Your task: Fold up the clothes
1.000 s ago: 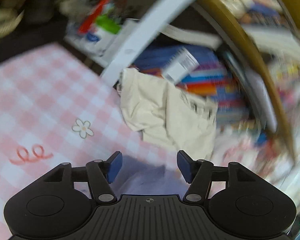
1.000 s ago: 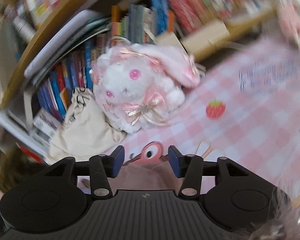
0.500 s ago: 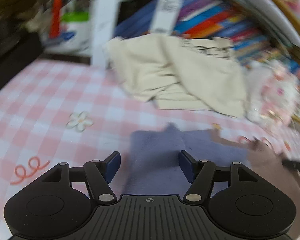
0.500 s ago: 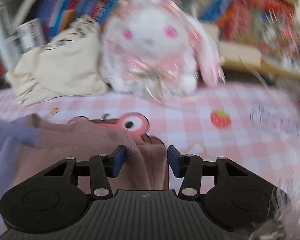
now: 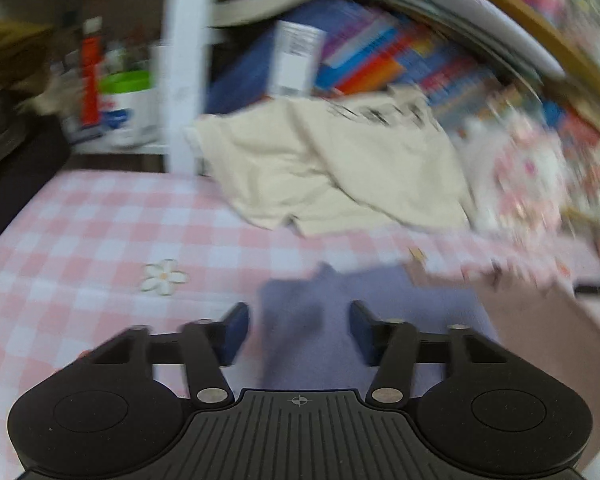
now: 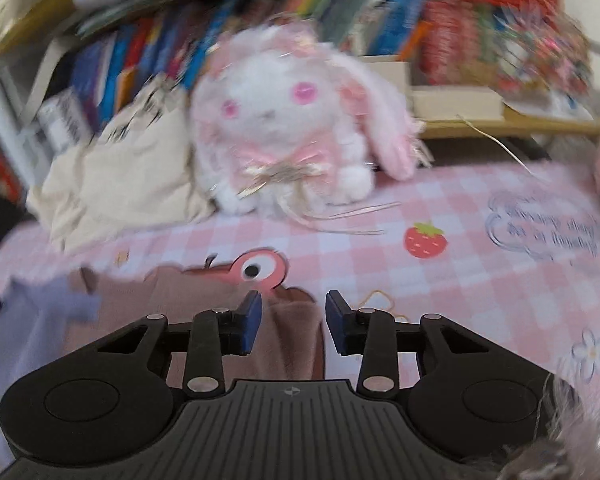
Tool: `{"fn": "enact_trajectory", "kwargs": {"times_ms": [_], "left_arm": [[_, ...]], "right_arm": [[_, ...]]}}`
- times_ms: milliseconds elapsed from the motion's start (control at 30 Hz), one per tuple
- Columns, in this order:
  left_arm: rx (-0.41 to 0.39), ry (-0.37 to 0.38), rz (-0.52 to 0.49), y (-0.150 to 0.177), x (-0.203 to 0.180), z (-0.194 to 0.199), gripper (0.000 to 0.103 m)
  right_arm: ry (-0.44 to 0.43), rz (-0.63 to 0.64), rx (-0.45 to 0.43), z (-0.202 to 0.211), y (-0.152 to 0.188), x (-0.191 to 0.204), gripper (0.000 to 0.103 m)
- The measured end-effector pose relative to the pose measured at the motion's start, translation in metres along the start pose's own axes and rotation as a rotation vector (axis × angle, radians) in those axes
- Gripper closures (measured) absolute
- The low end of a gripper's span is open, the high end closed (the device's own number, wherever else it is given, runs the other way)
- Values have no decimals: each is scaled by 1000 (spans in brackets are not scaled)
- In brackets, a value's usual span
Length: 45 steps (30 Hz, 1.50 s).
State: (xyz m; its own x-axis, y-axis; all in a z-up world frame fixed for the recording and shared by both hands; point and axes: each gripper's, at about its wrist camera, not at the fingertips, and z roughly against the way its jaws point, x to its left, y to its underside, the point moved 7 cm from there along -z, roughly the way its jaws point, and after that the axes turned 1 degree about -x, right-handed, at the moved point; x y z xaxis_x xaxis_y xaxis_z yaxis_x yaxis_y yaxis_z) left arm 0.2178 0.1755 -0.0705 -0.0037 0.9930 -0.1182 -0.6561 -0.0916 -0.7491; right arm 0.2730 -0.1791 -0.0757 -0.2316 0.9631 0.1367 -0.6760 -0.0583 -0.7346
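- Both views have swung level and dropped toward the pink checked cloth (image 5: pixel 80 220).
- Left gripper (image 5: pixel 298 330), jaws just narrowing, straddles the garment's lilac part (image 5: pixel 300 320); grip unclear.
- Right gripper (image 6: pixel 292 322), also narrowing, straddles its brown part (image 6: pixel 296 340); grip unclear.

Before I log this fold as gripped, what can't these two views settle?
- Left gripper: blur hides whether its pads press the lavender knit garment.
- Right gripper: pads look apart from the dusty-pink garment; contact unclear.
- Both garments: gripper bodies and lower edge hide their shape.
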Motion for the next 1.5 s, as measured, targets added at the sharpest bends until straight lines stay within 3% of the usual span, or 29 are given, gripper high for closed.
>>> {"fn": "enact_trajectory", "kwargs": {"times_ms": [33,67,100,133,167,233,367,467,533,600,633,667,700,800,833,900,967,1033,1100,1167,1233,1300,1433,1500], "left_arm": [[13,-16,-40,2,-5,-3,81],[22,-32,-71,4,-9,-6,91],[14,-50,-68,3,-7,-5,99],[0,-62,-45,1,-2,-3,99],[-36,-55,53,-2,10,3,99],[-48,-43,184,-1,29,7,100],[10,-83,143,9,33,-6,98],[-10,-61,169,5,33,-2,94],[-13,-65,155,5,33,2,84],[-17,-71,160,5,34,7,83],[-22,-69,167,6,34,9,78],[-22,-65,169,7,34,9,75],[-16,-67,166,9,34,9,70],[0,-66,152,12,31,7,72],[-14,-59,137,10,28,12,78],[-41,-46,108,5,21,20,99],[-69,-32,78,0,15,28,99],[-100,-19,89,-5,12,37,99],[-95,-22,100,-5,12,34,99],[-3,-46,78,6,13,12,99],[28,-79,70,12,16,2,90],[27,-84,84,13,18,1,89],[24,-78,120,20,25,13,66],[18,-60,150,26,28,23,59]], "right_arm": [[9,49,14,-3,2,6,76],[13,62,12,-3,2,8,97],[13,54,-1,-1,1,7,99],[13,47,-14,1,-1,7,100],[13,39,-27,4,-2,6,100],[10,-115,-50,9,-2,-13,102],[101,-186,50,-11,18,-41,102],[85,-268,38,-6,22,-51,101],[55,-297,12,2,17,-50,98],[8,-281,-11,12,10,-42,83],[-14,-262,-19,15,6,-36,69],[-34,-233,-22,17,3,-28,65],[-46,-201,-10,16,2,-20,66],[-43,-81,76,4,8,2,74],[-33,-26,104,0,13,9,98],[-11,56,66,9,14,19,97],[-25,40,-20,34,8,21,98],[-31,-86,-65,59,9,9,98],[-10,-143,-58,63,17,0,98],[20,-133,14,44,31,-5,98],[26,-134,42,30,38,-8,97],[28,-138,55,21,41,-10,96],[29,-148,45,26,37,-13,86],[13,-179,43,33,38,-17,84]]}}
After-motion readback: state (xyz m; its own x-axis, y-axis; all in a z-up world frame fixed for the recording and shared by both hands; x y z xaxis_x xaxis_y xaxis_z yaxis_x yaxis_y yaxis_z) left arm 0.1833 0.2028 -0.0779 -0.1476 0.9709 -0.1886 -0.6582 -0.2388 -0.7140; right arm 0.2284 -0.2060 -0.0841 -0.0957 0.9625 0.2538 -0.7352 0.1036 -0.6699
